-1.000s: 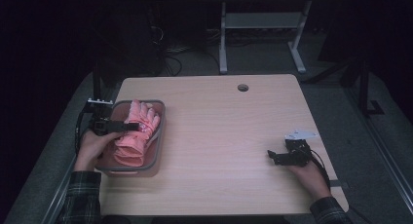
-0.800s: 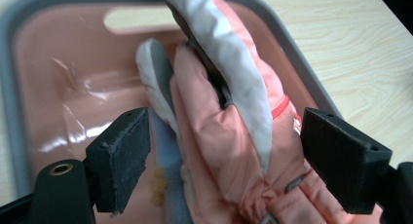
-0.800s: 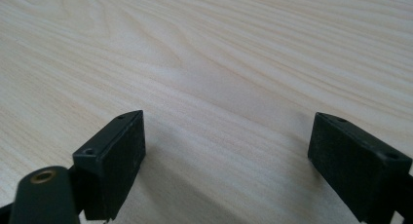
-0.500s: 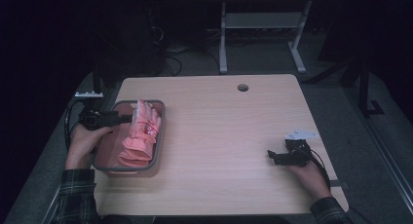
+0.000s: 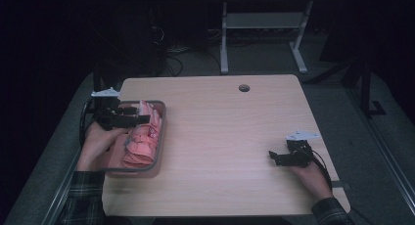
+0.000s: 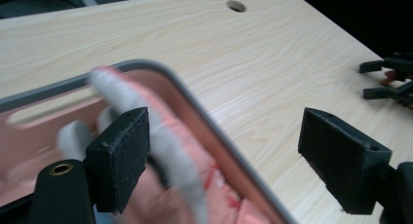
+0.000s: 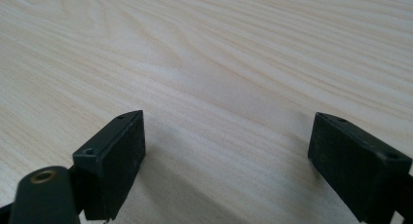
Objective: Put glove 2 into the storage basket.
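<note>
Your left gripper [image 5: 139,118] hangs over the far end of the shallow grey-rimmed rectangular tray [image 5: 162,132] at the left edge of the light wooden table [image 5: 235,127]. Its jaws stand wide apart and clamp nothing. In the left gripper view, one jaw sits above the pink fabric gloves with pale fingertips [image 6: 160,151] that lie piled in the tray [image 6: 204,121], and the other jaw is out over bare tabletop [image 6: 272,78] beyond the tray's rim. Whether the jaw touches the gloves, I cannot tell.

Your right gripper [image 5: 274,157] rests low near the table's right front corner, well apart from the tray. Its jaws are spread too, with only wood grain [image 7: 224,87] between them.
</note>
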